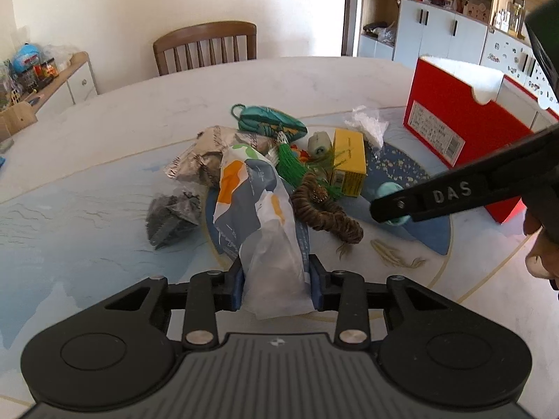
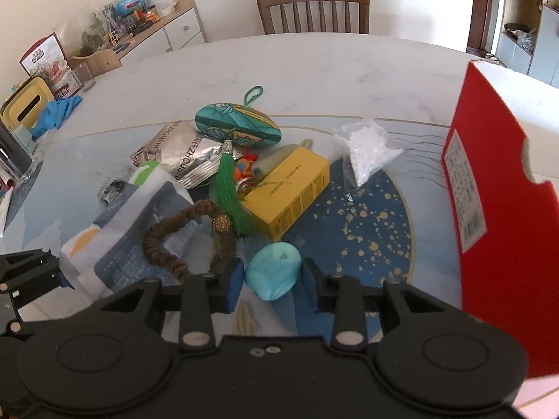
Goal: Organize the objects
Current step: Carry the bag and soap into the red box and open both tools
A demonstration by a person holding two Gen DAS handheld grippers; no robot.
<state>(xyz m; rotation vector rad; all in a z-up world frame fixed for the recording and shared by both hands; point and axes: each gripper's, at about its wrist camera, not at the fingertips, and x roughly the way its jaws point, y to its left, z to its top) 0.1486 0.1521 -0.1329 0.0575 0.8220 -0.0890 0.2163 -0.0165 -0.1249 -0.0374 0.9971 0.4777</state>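
Note:
A heap of small things lies on the round table. My left gripper is shut on a white, grey and orange plastic packet, which also shows in the right wrist view. My right gripper has its jaws on both sides of a turquoise soft lump, seemingly touching it; in the left wrist view its finger hides most of the lump. A brown braided ring, a yellow box, a teal pouch with a green tassel and a silver foil bag lie close together.
An open red box stands at the right on the table. A bag of white grains lies beside the yellow box. A wooden chair stands behind the table. A yellow tissue box and blue cloth sit far left.

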